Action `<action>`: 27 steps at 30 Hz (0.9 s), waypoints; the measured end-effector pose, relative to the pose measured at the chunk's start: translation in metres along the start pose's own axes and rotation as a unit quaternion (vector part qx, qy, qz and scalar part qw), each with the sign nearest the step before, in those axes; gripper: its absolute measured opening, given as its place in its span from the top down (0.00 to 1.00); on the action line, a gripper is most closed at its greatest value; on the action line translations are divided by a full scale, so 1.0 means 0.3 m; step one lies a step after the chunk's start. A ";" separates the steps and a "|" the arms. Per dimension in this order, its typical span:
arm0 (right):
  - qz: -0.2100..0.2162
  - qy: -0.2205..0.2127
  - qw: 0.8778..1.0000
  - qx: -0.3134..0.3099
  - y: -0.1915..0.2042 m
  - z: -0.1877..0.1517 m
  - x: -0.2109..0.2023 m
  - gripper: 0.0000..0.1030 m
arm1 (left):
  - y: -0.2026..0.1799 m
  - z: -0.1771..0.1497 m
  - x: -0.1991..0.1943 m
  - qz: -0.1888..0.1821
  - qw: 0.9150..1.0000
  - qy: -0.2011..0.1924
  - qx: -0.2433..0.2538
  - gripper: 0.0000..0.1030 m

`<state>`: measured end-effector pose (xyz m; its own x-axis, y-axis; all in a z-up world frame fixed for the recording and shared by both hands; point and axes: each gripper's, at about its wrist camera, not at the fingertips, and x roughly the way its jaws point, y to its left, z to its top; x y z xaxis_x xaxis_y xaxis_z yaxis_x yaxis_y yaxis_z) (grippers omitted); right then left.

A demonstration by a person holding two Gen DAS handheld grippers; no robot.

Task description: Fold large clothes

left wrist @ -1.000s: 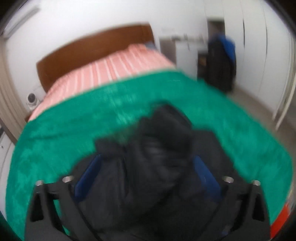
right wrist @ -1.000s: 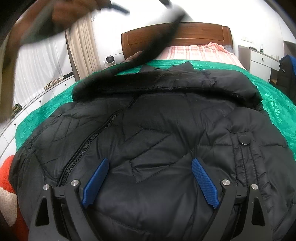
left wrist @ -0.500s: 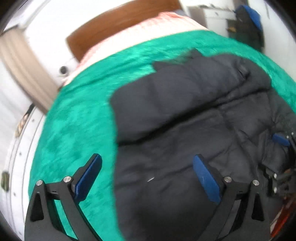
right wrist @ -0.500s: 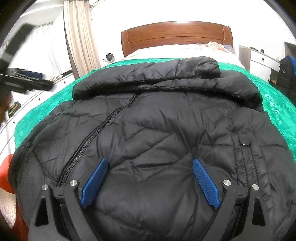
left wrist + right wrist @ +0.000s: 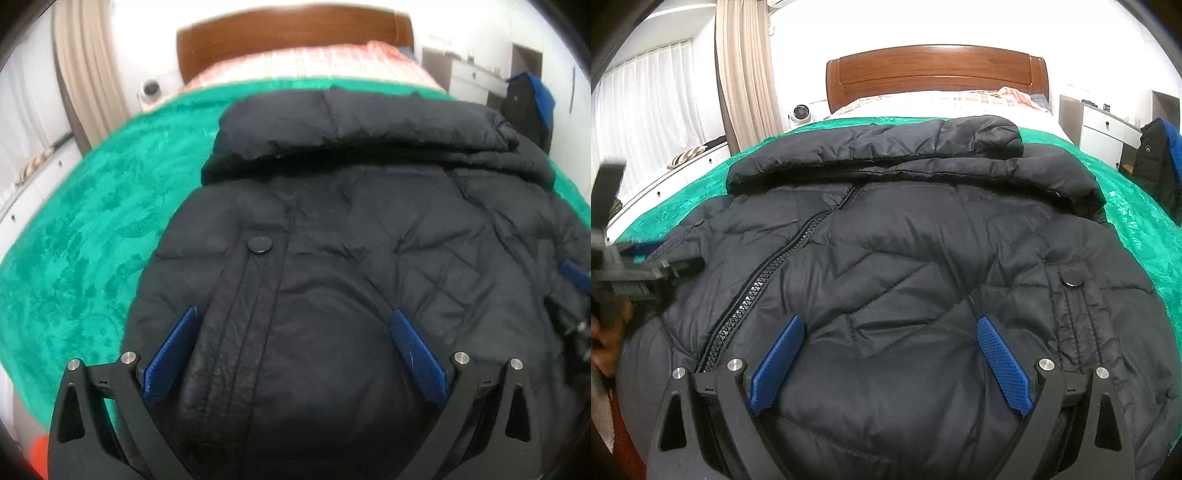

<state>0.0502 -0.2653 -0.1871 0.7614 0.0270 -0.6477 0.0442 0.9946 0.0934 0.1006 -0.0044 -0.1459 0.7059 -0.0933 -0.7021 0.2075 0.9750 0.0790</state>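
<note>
A large black quilted puffer jacket (image 5: 351, 236) lies front up on the green bedspread (image 5: 92, 221), with a sleeve folded across its top near the collar. It also shows in the right wrist view (image 5: 905, 258), zipper running down its left part. My left gripper (image 5: 293, 317) is open over the jacket's lower left side, near a snap button (image 5: 259, 244). My right gripper (image 5: 890, 325) is open over the jacket's lower middle. The left gripper (image 5: 646, 273) shows blurred at the left edge of the right wrist view.
The bed has a wooden headboard (image 5: 938, 74) and a striped pink sheet (image 5: 314, 62) beyond the green bedspread (image 5: 1137, 206). White drawers (image 5: 1104, 129) and a dark bag (image 5: 1160, 166) stand at the right. Curtains (image 5: 746, 81) hang at the left.
The left gripper let go of the sleeve, which now lies folded across the jacket's top, then came down low over the jacket's left side. The right gripper stayed put.
</note>
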 end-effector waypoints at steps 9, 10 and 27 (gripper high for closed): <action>-0.056 0.040 0.998 0.002 0.023 0.019 -0.026 0.02 | -0.013 -0.023 -0.024 0.007 1.000 -0.027 0.005 0.00; -0.059 0.046 0.997 0.005 0.023 0.019 -0.037 0.02 | -0.013 -0.026 -0.020 0.008 1.000 -0.027 0.005 0.00; -0.154 0.090 0.984 0.006 0.029 0.011 -0.168 0.02 | -0.011 -0.030 -0.017 0.008 1.000 -0.028 0.004 0.00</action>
<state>0.0143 -0.2583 -0.1512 0.5838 -0.2562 -0.7704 0.2625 0.9575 -0.1195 0.0902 -0.0051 -0.1489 0.7455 -0.0889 -0.6605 0.2012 0.9748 0.0959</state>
